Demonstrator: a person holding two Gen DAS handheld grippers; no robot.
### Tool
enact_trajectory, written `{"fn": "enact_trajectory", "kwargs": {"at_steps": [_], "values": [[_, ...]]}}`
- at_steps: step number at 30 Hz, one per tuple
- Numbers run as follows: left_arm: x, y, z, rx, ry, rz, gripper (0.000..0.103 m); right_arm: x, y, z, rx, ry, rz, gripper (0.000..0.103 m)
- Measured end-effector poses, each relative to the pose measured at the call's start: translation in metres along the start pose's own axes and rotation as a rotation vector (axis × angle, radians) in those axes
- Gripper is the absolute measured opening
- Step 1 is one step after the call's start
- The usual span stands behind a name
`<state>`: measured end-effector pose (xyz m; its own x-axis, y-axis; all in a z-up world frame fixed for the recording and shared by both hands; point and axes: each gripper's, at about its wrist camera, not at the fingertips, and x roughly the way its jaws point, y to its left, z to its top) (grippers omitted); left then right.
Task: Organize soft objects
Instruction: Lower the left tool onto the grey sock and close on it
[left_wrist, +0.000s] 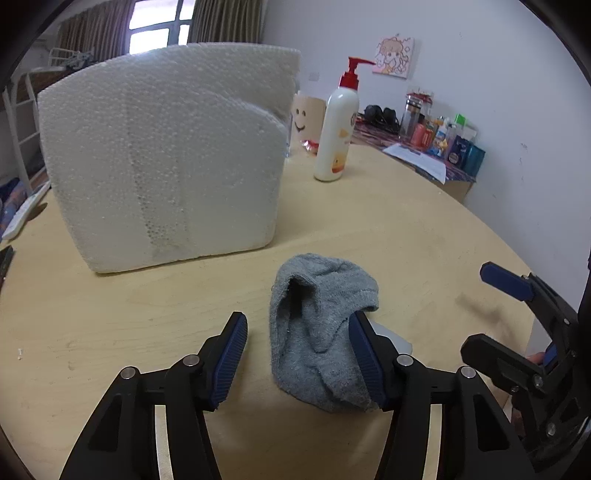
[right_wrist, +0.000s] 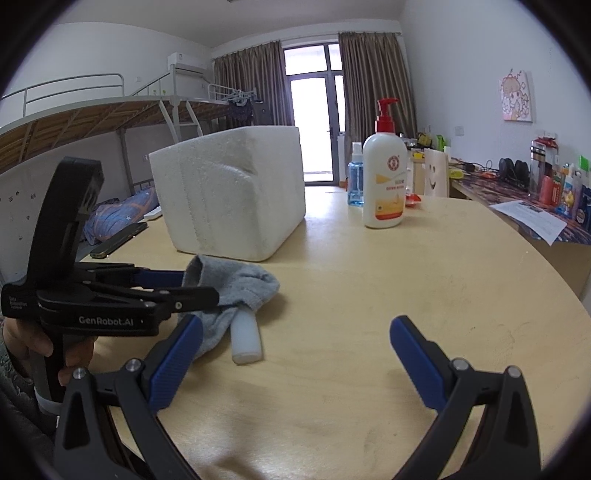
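A grey sock (left_wrist: 317, 332) lies crumpled on the round wooden table (left_wrist: 388, 229), in front of a white foam box (left_wrist: 162, 155). My left gripper (left_wrist: 300, 349) straddles the sock. Its right pad touches the fabric, while its left pad stands a little off it, so the jaws are partly open. A small white cylinder (right_wrist: 245, 336) pokes out from under the sock (right_wrist: 240, 288). From the right wrist view, the left gripper (right_wrist: 195, 286) reaches into the sock from the left. My right gripper (right_wrist: 295, 325) hovers open over bare table, to the right of the sock.
A white lotion bottle with a red pump (right_wrist: 384, 184), a blue spray bottle (right_wrist: 355, 181) and a smiley paper cup (right_wrist: 436, 177) stand behind the box. A dark phone (right_wrist: 118, 240) lies at the table's left edge. A cluttered desk (right_wrist: 535, 199) runs along the right wall.
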<state>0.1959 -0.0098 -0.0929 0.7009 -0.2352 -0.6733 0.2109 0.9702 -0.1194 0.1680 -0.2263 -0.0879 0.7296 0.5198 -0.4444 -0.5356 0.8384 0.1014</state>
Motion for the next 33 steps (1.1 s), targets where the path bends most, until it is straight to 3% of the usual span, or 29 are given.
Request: {"fn": "enact_trajectory", "kwargs": {"at_steps": [3,10,18,33], "values": [[0.004,0.001,0.003,-0.011,0.016,0.006,0.054,0.002,-0.001,0.001,0.005,0.001,0.008,0.102],[0.017,-0.003,0.012,-0.026,0.047,-0.011,0.027,0.006,0.001,0.001,-0.006,0.019,0.027,0.102],[0.021,-0.007,0.014,-0.028,0.055,-0.02,0.014,0.01,0.0,0.002,-0.013,0.039,0.033,0.102],[-0.001,0.01,0.009,-0.073,0.017,0.025,0.011,0.014,0.021,0.004,-0.077,0.086,0.021,0.102]]}}
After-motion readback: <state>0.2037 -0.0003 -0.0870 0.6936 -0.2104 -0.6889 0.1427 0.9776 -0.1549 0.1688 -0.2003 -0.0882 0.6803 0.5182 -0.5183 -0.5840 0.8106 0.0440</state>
